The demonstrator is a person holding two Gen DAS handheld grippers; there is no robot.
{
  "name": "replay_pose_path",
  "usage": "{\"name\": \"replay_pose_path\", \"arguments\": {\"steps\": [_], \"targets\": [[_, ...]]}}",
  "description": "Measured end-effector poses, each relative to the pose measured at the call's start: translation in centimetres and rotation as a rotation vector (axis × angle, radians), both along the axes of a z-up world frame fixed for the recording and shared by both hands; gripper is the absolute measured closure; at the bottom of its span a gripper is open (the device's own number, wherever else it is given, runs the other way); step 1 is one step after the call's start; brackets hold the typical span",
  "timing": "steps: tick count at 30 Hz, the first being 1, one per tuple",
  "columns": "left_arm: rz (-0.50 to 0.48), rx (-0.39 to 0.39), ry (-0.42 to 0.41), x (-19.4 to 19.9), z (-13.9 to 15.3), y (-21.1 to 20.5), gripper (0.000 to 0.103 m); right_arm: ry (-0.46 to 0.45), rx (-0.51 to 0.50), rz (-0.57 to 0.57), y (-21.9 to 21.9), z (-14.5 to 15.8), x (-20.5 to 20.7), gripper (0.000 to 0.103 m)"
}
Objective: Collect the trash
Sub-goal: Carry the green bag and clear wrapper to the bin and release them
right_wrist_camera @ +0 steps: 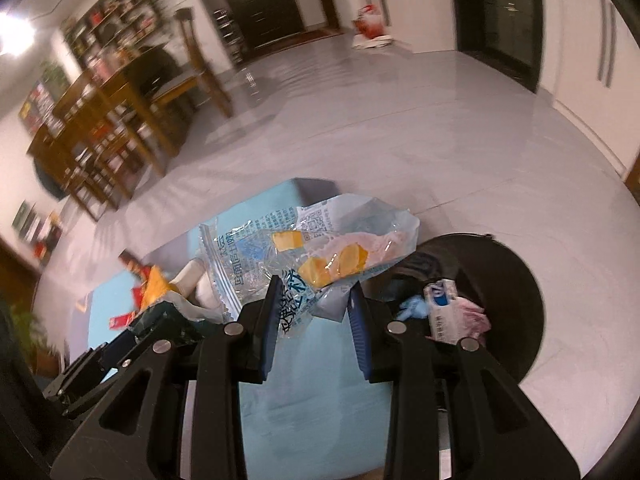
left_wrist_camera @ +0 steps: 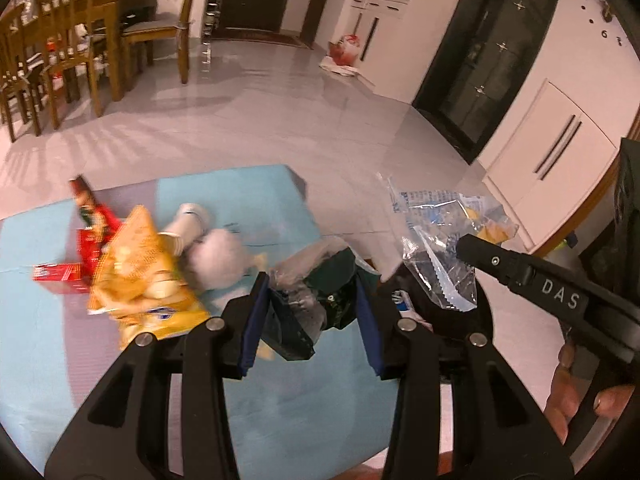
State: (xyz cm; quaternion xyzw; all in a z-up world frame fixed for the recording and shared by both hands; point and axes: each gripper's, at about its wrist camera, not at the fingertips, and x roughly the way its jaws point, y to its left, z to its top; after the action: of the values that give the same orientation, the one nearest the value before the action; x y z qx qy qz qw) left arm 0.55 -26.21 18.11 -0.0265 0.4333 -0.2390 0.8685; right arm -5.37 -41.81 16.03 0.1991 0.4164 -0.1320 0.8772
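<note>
Blue pads of the left gripper [left_wrist_camera: 310, 322] are clamped on a dark green wrapper [left_wrist_camera: 320, 296], crumpled with clear film, held above a light blue mat [left_wrist_camera: 280, 400]. Right gripper [right_wrist_camera: 314, 322] has its jaws closed on a clear printed bag [right_wrist_camera: 304, 248] with yellow patches; the bag fans out beyond the fingertips. In the left view that same bag [left_wrist_camera: 440, 236] hangs from the right gripper's black arm at right, with a hand [left_wrist_camera: 576, 392] on its handle.

On the mat, left of the held wrapper, lie a yellow snack bag [left_wrist_camera: 140, 272], a red carton [left_wrist_camera: 64, 278], a white cup [left_wrist_camera: 188, 224] on its side and a grey-white wad [left_wrist_camera: 218, 258], all blurred.

Right view: a black bin [right_wrist_camera: 516, 288] stands on the grey tiled floor [right_wrist_camera: 400, 128] just beside the mat's right edge. It holds a blue-and-white box [right_wrist_camera: 442, 312] and pink and blue scraps.
</note>
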Motion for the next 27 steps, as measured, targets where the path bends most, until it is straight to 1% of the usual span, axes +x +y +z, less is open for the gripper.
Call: {"name": "replay_pose_path", "arguments": {"steps": [4,8,11,14,16,22,27], "targets": [[-0.043,0.003,0.014,0.2,-0.6,-3.1,0.060,-0.008,-0.001,-0.078,-2.3,0.0,-1.1,0.070],[-0.098,0.004,0.039,0.0,-1.4,-6.1,0.060,-0.009,-0.001,-0.183,-4.9,-0.3,-2.3,0.070],[-0.143,0.010,0.062,-0.3,-2.1,-8.4,0.060,-0.010,0.017,-0.252,-6.6,-0.6,-3.1,0.070],[-0.185,-0.003,0.101,-0.3,-2.7,-10.3,0.060,-0.002,0.037,-0.290,-8.0,-1.2,-3.6,0.070],[-0.213,-0.006,0.127,-0.4,-3.2,-11.7,0.060,0.015,0.033,-0.329,-8.9,-1.5,-4.0,0.069],[-0.268,0.014,0.170,-0.3,-4.9,-14.5,0.060,0.041,0.050,-0.412,-11.3,-2.6,-5.1,0.069],[-0.299,0.037,0.212,-0.2,-6.5,-16.7,0.060,0.090,0.072,-0.456,-12.7,-4.2,-5.5,0.069]]}}
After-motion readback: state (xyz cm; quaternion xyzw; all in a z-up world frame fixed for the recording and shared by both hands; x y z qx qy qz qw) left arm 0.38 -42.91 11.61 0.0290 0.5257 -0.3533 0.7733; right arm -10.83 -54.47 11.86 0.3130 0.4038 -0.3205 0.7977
